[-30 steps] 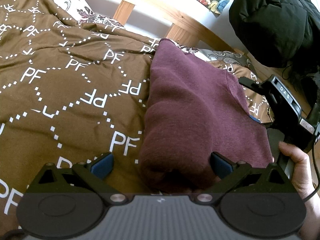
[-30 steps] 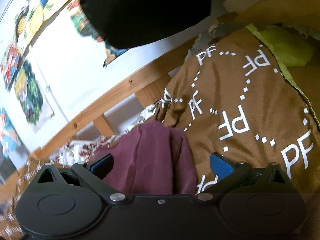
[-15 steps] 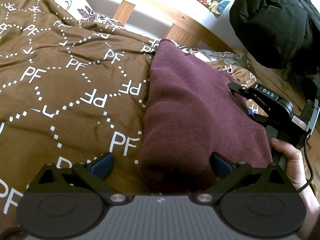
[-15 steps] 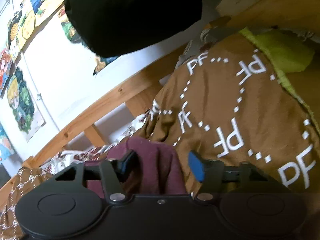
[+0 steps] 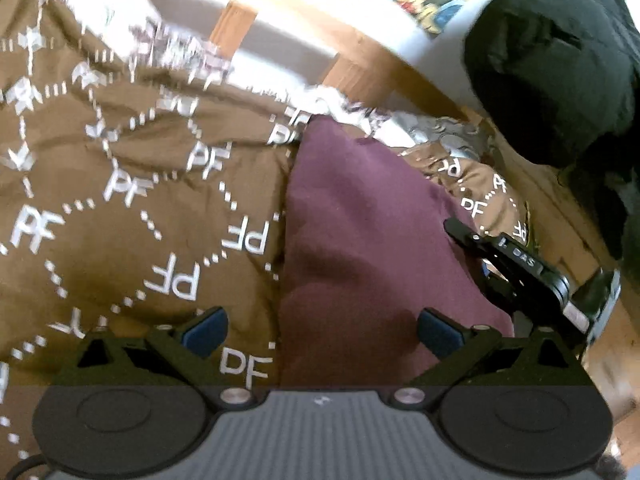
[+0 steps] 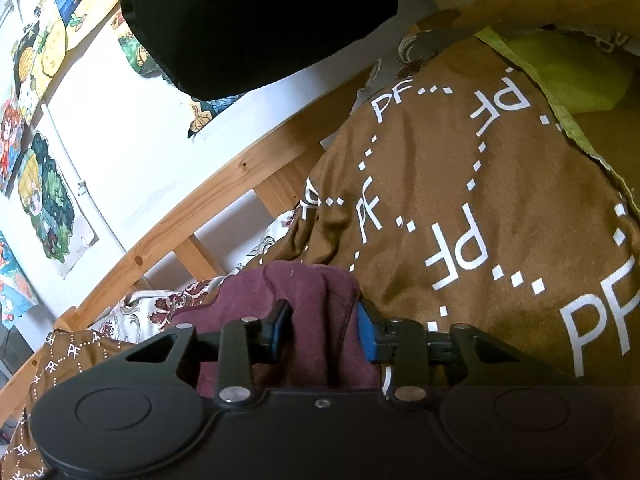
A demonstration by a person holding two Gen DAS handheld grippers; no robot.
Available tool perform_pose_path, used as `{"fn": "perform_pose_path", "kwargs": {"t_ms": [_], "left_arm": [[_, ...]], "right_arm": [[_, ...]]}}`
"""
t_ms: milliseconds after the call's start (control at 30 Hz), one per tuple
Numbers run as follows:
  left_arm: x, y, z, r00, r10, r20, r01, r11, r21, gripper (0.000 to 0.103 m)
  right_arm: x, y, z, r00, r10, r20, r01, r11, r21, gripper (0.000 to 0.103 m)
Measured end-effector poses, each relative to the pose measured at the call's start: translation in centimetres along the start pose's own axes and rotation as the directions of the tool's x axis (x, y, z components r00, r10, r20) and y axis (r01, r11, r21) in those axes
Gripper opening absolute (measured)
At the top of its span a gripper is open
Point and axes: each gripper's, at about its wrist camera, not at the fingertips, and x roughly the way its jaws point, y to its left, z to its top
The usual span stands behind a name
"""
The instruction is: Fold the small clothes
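Note:
A folded maroon garment (image 5: pixel 372 248) lies on a brown bedcover (image 5: pixel 132 240) printed with white "PF" letters. My left gripper (image 5: pixel 322 332) hovers open over the garment's near left edge, its blue pads (image 5: pixel 204 330) wide apart and touching nothing. In the left wrist view my right gripper (image 5: pixel 476 252) bites the garment's right edge. In the right wrist view its jaws are closing, and a bunched fold of the maroon garment (image 6: pixel 320 300) fills the gap between the pads of the right gripper (image 6: pixel 322 332), touching both.
A wooden bed rail (image 5: pixel 360 68) runs along the far side, with a white wall and colourful pictures (image 6: pixel 44 196) behind it. A black bundle of cloth (image 5: pixel 552 64) hangs at the right. A lime-green edge (image 6: pixel 560 72) shows past the cover.
The right gripper's jaws have come from wide apart down onto the garment's edge. The left gripper has drawn back and up a little, still open; its view is now blurred.

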Motion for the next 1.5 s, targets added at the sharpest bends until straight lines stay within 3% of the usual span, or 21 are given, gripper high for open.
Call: {"fn": "perform_pose_path", "kwargs": {"t_ms": [100,333,500,633,733,900,1133,1500], "left_arm": [[1.1,0.9,-0.1,0.997,-0.046,-0.061,0.043,0.998,-0.048,0.102],[1.8,1.1,-0.5,0.993,-0.063,-0.103,0.055,0.995,-0.081,0.097],[1.7,0.5,-0.2,0.987,-0.091,-0.134,0.081,0.993,-0.08,0.08],[1.2,-0.2,-0.2,0.988,-0.066,-0.139,0.06,0.997,-0.046,0.071],[0.3,-0.7,-0.2,0.991,-0.052,-0.124,0.05,0.998,-0.025,0.063],[-1.7,-2.0,-0.1,0.996,-0.059,-0.074,0.064,0.996,0.06,0.054],[-5.8,-3.5,0.5,0.999,-0.041,0.012,0.037,0.975,0.22,0.054],[-9.6,0.4,3.1,0.994,-0.033,0.106,0.007,0.972,0.236,0.054]], "right_arm": [[0.0,-0.1,-0.1,1.0,0.002,0.0,-0.002,1.0,0.005,0.038],[-0.1,-0.1,-0.2,1.0,0.001,0.001,-0.001,1.0,0.005,0.039],[-0.2,0.1,-0.3,1.0,-0.003,0.01,0.003,1.0,0.009,0.04],[-0.2,0.3,-0.2,1.0,-0.005,0.002,0.005,1.0,0.013,0.041],[-0.2,0.5,-0.1,1.0,-0.004,-0.006,0.004,1.0,0.024,0.04],[-0.7,0.9,-0.1,0.999,0.04,0.014,-0.04,0.997,0.065,0.027],[-2.6,4.8,0.1,0.985,0.152,0.087,-0.154,0.988,0.023,0.024],[-3.1,12.5,0.6,0.972,0.216,0.094,-0.208,0.974,-0.087,0.023]]}}
